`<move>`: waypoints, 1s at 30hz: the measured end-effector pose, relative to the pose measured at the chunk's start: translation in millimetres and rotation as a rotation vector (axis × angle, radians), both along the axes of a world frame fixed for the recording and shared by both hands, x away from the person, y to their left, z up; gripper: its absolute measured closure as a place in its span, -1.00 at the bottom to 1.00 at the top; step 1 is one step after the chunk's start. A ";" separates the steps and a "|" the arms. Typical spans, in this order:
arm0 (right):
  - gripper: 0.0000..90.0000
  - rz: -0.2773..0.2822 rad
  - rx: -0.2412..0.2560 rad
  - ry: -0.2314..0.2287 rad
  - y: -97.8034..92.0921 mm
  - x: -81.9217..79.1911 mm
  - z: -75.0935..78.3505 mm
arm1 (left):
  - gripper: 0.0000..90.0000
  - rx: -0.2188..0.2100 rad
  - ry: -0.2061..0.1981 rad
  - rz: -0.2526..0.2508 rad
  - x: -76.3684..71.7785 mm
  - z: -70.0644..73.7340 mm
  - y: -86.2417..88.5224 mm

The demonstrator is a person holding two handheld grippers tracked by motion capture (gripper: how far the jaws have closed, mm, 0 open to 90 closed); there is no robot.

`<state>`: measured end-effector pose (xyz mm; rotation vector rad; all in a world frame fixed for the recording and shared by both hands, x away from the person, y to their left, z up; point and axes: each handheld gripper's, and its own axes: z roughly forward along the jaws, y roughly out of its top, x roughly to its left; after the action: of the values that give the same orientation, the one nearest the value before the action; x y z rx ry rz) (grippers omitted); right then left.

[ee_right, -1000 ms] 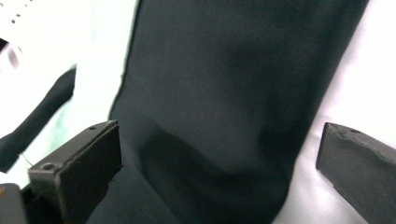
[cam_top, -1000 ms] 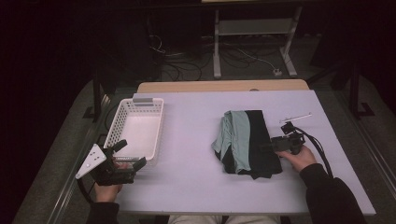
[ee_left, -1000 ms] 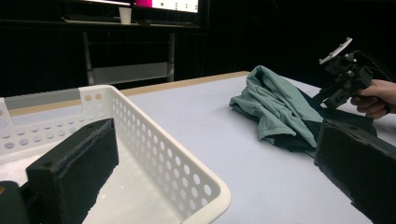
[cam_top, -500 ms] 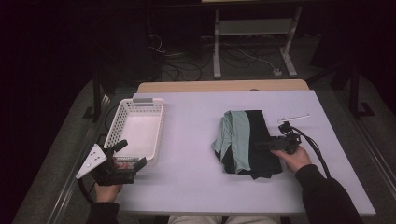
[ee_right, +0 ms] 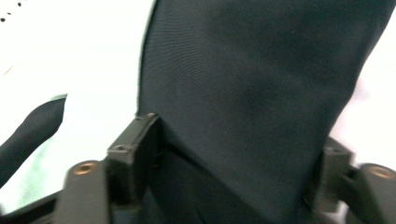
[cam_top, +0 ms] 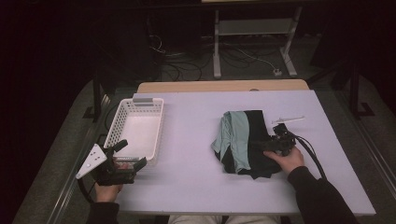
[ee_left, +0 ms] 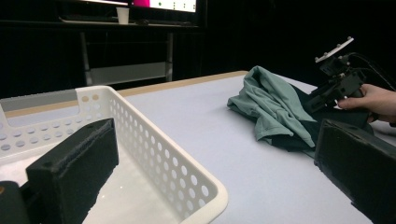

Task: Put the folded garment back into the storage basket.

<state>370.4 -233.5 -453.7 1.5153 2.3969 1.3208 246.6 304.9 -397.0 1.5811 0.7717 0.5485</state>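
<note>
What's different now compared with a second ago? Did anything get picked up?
The right tool slid leftward onto the black garment, and its jaws now stand either side of that dark cloth; whether they have pinched it I cannot tell. The garment and the green garment lie much as before. The left tool stayed open by the near end of the white basket, which hasn't moved.

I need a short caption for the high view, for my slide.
Right hand-held gripper reaches onto dark garment; left hand-held gripper waits beside white basket.
</note>
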 end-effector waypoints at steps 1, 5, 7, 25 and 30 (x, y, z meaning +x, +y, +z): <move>-0.15 0.000 0.013 0.013 0.9 -0.2 -0.2 | -1.00 -0.001 0.000 0.000 0.0 0.0 0.1; 0.13 0.018 0.061 0.057 0.5 1.5 -2.3 | -1.00 0.001 0.000 -0.001 0.1 0.0 -0.1; 0.28 0.026 0.103 0.092 -1.8 3.6 -4.6 | -1.00 0.001 0.000 -0.002 0.2 0.0 -0.3; 0.69 0.017 0.258 0.107 -9.5 -0.7 14.0 | -1.00 -0.006 -0.002 -0.007 -0.2 0.2 0.2; 0.69 0.023 0.255 0.068 -7.9 -3.9 22.5 | -1.00 -0.007 -0.002 -0.009 0.0 0.2 0.0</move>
<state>366.5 -241.4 -431.2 1.6175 2.3666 1.6613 246.5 304.9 -396.8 1.5772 0.7636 0.5401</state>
